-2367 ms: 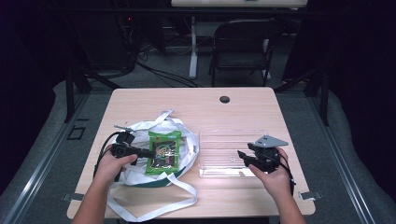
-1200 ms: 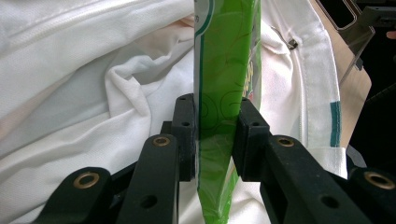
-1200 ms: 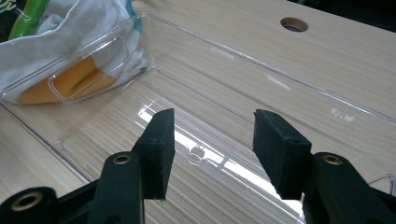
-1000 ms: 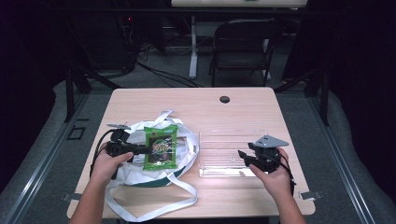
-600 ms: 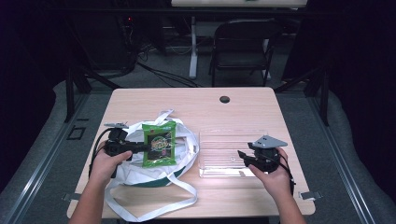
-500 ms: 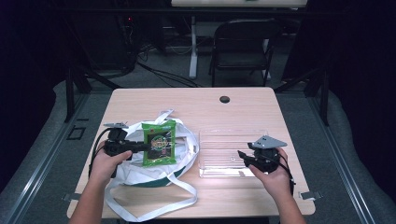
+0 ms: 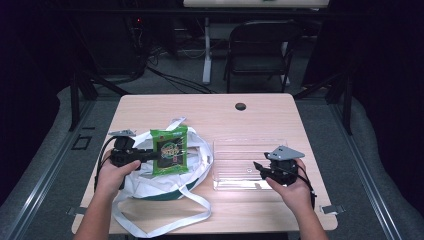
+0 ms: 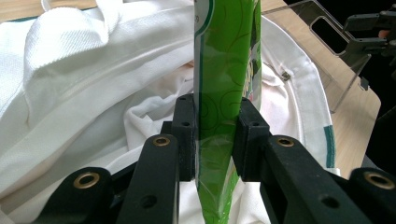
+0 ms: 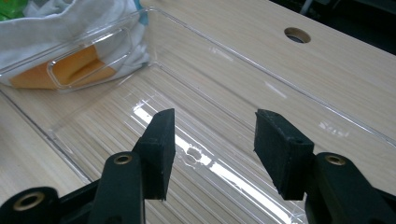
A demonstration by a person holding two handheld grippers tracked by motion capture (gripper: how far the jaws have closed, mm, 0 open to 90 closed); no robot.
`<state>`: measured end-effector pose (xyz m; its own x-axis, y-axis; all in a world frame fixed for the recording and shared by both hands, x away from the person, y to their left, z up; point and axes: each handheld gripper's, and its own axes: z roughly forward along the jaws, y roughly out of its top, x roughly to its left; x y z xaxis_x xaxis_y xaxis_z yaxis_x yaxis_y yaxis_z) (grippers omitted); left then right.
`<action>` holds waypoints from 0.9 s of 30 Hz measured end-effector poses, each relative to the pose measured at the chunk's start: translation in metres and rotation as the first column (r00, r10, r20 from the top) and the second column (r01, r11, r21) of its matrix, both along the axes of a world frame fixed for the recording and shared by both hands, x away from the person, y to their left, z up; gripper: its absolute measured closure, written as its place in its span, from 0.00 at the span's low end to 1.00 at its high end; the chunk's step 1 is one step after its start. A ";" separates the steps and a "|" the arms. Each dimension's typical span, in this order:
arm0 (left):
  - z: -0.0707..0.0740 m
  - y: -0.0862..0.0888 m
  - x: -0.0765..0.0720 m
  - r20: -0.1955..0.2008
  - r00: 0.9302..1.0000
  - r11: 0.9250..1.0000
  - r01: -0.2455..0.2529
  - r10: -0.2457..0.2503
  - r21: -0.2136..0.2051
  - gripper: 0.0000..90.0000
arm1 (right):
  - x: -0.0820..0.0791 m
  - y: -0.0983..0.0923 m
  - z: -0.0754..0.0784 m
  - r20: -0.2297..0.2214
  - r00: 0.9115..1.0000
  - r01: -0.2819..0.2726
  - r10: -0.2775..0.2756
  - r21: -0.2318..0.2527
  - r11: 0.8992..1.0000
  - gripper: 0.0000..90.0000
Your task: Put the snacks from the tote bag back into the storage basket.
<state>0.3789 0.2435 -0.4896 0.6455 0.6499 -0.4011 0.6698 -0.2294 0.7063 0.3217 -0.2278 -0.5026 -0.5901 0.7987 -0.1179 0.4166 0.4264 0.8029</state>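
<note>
Over the white cloth bag (image 7: 150,182) at counter left, my left gripper (image 7: 150,156) clamps the green snack packet (image 7: 170,150) clear of it; right gripper (image 7: 260,169), jaws apart, steadies the clear plastic tray (image 7: 248,148).

A bright green packet (image 7: 170,150) is shown, printed with darker green swirls and a yellow and red emblem. The cloth bag (image 7: 150,182) is rendered in white with a dark green band along its edge; its straps are white. An orange patch is seen through the colourless, transparent tray (image 7: 250,150). The surface (image 7: 210,107) is marked by a pale wood grain and a dark round hole. Both pairs of jaws are black, with brass-coloured rivets; a grey plate is carried by the right gripper (image 7: 260,168).
</note>
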 end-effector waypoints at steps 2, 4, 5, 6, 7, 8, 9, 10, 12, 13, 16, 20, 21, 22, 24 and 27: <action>0.001 0.000 -0.001 0.008 1.000 1.000 -0.001 0.001 -0.003 0.82 | 0.000 0.002 0.001 -0.002 1.000 -0.009 0.009 -0.008 1.000 0.53; 0.004 0.000 -0.002 0.023 1.000 1.000 -0.004 0.004 -0.008 0.82 | 0.001 0.003 0.002 0.002 1.000 -0.020 0.020 -0.024 1.000 0.54; 0.005 0.000 -0.002 0.031 1.000 1.000 -0.004 0.004 -0.008 0.82 | 0.001 0.003 0.001 -0.016 1.000 -0.020 0.020 -0.016 1.000 0.56; 0.006 0.000 -0.003 0.035 0.999 1.000 -0.008 0.008 -0.012 0.82 | 0.002 0.003 0.001 -0.038 0.999 -0.023 0.023 -0.004 1.000 0.58; 0.007 0.000 -0.003 0.040 0.999 1.000 -0.008 0.008 -0.012 0.82 | 0.002 0.003 0.001 -0.050 0.999 -0.019 0.019 0.003 1.000 0.59; 0.008 0.000 -0.004 0.047 0.999 1.000 -0.011 0.011 -0.015 0.82 | 0.003 0.002 0.001 -0.052 0.998 -0.023 0.023 0.006 1.000 0.60; 0.009 0.000 -0.004 0.055 0.998 1.000 -0.013 0.014 -0.019 0.82 | 0.004 0.002 0.001 -0.050 0.998 -0.027 0.027 0.002 1.000 0.60; 0.009 0.000 -0.004 0.055 0.998 1.000 -0.013 0.014 -0.019 0.82 | 0.004 0.002 0.001 -0.050 0.998 -0.029 0.029 -0.004 1.000 0.62; 0.012 -0.001 -0.006 0.075 0.997 1.000 -0.020 0.022 -0.023 0.82 | 0.006 0.003 0.002 -0.056 0.998 -0.027 0.026 -0.011 1.000 0.64; 0.013 -0.001 -0.006 0.083 0.996 1.000 -0.019 0.021 -0.021 0.82 | 0.007 0.003 0.003 -0.056 0.998 -0.032 0.031 -0.016 0.999 0.65; 0.015 -0.002 -0.007 0.096 0.995 0.999 -0.023 0.026 -0.026 0.82 | 0.008 0.005 0.005 -0.057 0.997 -0.046 0.045 -0.017 0.999 0.66; 0.019 -0.003 -0.009 0.124 0.992 0.999 -0.028 0.032 -0.032 0.82 | 0.010 0.007 0.010 -0.067 0.995 -0.077 0.074 -0.046 0.996 0.66; 0.020 -0.003 -0.010 0.134 0.990 0.999 -0.031 0.036 -0.036 0.82 | 0.011 0.007 0.013 -0.075 0.994 -0.086 0.083 -0.037 0.996 0.68; 0.020 -0.003 -0.010 0.134 0.990 0.999 -0.031 0.036 -0.036 0.82 | 0.011 0.007 0.013 -0.075 0.994 -0.086 0.083 -0.037 0.996 0.68; 0.022 -0.004 -0.011 0.150 0.988 0.999 -0.035 0.040 -0.041 0.82 | 0.012 0.008 0.016 -0.076 0.993 -0.096 0.091 -0.067 0.993 0.70; 0.024 -0.005 -0.012 0.165 0.985 0.998 -0.036 0.044 -0.046 0.82 | 0.013 0.009 0.019 -0.082 0.990 -0.118 0.112 -0.079 0.990 0.70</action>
<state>0.3669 0.2382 -0.4656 0.6794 0.6611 -0.3182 0.5501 -0.1720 0.8172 0.3350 -0.2189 -0.4840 -0.6872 0.7144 -0.1317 0.4206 0.5391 0.7297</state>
